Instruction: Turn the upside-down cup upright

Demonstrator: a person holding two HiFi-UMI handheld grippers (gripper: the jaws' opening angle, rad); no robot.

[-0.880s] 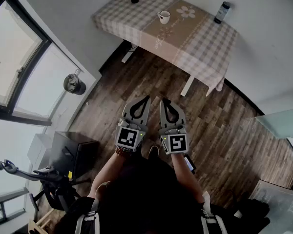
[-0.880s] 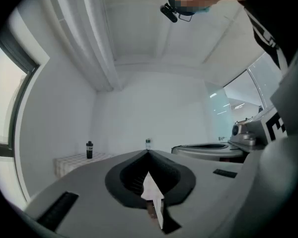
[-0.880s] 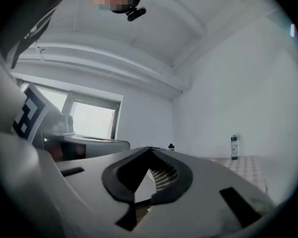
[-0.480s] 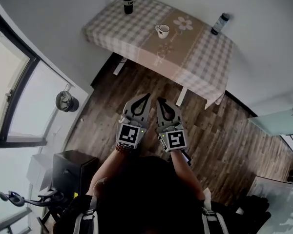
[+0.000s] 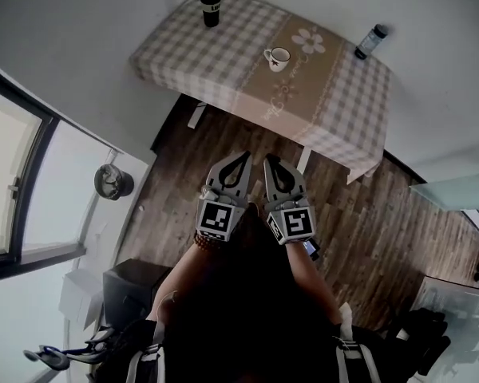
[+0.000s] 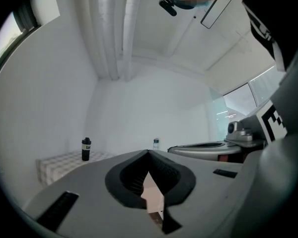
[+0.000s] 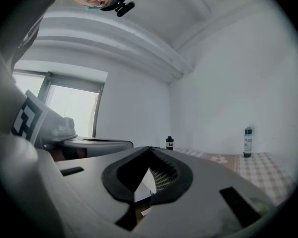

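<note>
A white cup (image 5: 278,57) with a handle stands on the checked tablecloth (image 5: 191,46), far ahead of me; it is too small to tell which way up it is. My left gripper (image 5: 243,156) and right gripper (image 5: 267,159) are held side by side over the wooden floor, well short of the table. Both are shut with nothing in them. In the left gripper view the jaws (image 6: 149,151) meet at a point, and so do the right gripper's (image 7: 150,148). The cup is hidden in both gripper views.
A black tumbler (image 5: 211,8) stands at the table's far left corner and a bottle (image 5: 370,41) at its far right. A round grey object (image 5: 113,182) sits on the floor by the window, a black cabinet (image 5: 132,294) behind it. Glass furniture (image 5: 463,202) is on the right.
The view has swung, so the table sits a little further right and the window further left. Both grippers stay shut and side by side, and sit a little higher in the view.
</note>
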